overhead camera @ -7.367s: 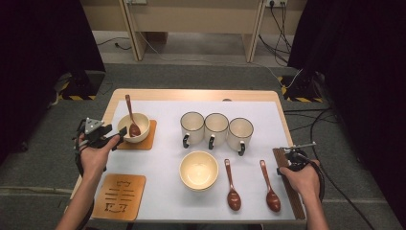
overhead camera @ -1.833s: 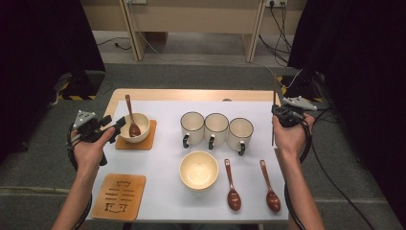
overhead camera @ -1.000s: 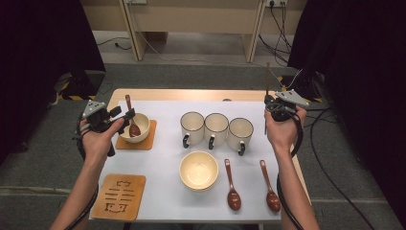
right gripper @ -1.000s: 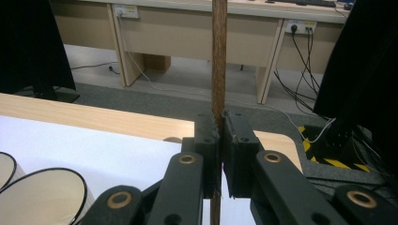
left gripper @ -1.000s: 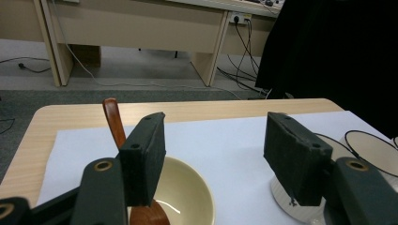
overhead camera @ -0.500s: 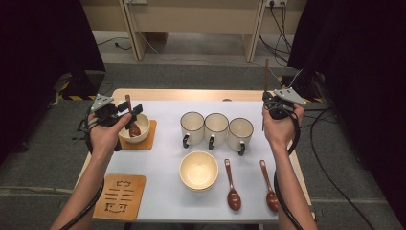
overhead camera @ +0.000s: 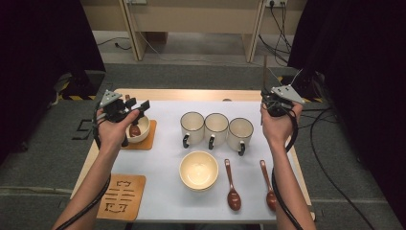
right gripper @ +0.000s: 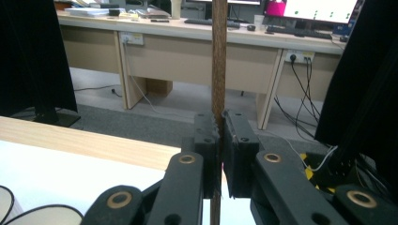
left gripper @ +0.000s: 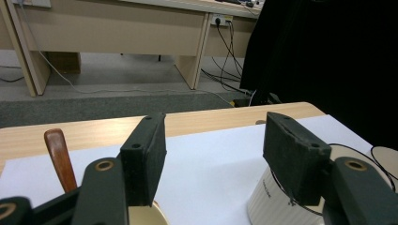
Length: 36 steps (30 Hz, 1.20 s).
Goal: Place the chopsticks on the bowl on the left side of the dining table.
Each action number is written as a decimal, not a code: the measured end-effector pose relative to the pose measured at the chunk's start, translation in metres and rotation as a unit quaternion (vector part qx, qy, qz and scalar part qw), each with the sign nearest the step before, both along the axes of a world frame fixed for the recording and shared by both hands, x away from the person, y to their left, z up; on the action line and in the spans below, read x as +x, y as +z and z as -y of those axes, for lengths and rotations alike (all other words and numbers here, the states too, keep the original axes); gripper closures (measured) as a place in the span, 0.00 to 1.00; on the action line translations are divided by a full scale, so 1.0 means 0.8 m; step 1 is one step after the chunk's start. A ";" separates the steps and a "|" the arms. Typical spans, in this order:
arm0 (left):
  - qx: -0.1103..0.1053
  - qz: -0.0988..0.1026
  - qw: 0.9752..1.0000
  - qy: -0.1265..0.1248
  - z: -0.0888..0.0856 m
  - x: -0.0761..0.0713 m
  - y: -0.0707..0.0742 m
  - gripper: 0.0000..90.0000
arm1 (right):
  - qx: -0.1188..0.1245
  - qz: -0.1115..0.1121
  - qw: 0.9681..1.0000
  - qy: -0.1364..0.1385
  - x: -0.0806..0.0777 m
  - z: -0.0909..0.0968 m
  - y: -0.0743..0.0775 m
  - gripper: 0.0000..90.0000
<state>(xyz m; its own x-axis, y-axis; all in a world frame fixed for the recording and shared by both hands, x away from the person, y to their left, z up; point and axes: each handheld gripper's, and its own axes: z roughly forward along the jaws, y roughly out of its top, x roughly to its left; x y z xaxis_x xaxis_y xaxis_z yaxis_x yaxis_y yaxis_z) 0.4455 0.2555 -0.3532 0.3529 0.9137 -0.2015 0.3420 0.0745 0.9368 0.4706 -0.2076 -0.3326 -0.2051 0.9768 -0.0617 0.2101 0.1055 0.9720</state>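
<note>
The right gripper (right gripper: 219, 140) is clamped tight on a thin wooden coaster (right gripper: 218, 56), held on edge and standing upright between its jaws, above the table's right side. The left gripper (left gripper: 213, 150) hangs wide open, gripping nothing; a spoon (left gripper: 60, 157) in its bowl (overhead camera: 141, 129) sits just below-left, the mugs (overhead camera: 216, 128) further right.

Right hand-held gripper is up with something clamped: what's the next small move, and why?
Probably lower the right hand-held gripper toward the bare white mat right of the mugs: its jaws are shut on a thin wooden piece, held upright above the table and resting on nothing.
</note>
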 end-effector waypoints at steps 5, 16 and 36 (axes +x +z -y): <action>0.000 0.003 1.000 -0.005 0.003 0.001 0.000 0.43 | -0.004 0.008 1.000 0.004 0.006 -0.005 0.000 0.95; 0.004 0.004 1.000 -0.006 0.008 0.002 0.004 0.43 | -0.007 0.019 1.000 0.009 0.015 -0.009 0.003 0.95; 0.008 0.006 1.000 -0.008 0.014 0.006 0.009 0.43 | -0.013 0.031 0.999 0.020 0.032 -0.021 -0.002 0.95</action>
<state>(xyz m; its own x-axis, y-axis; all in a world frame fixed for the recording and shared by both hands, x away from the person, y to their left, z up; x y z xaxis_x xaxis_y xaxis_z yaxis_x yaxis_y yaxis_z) 0.4503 0.2444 -0.3461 0.3696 0.9110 -0.1829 0.3313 0.0547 0.9420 0.4964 -0.1906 -0.3346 -0.2382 0.9659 -0.1014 0.1447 0.1386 0.9797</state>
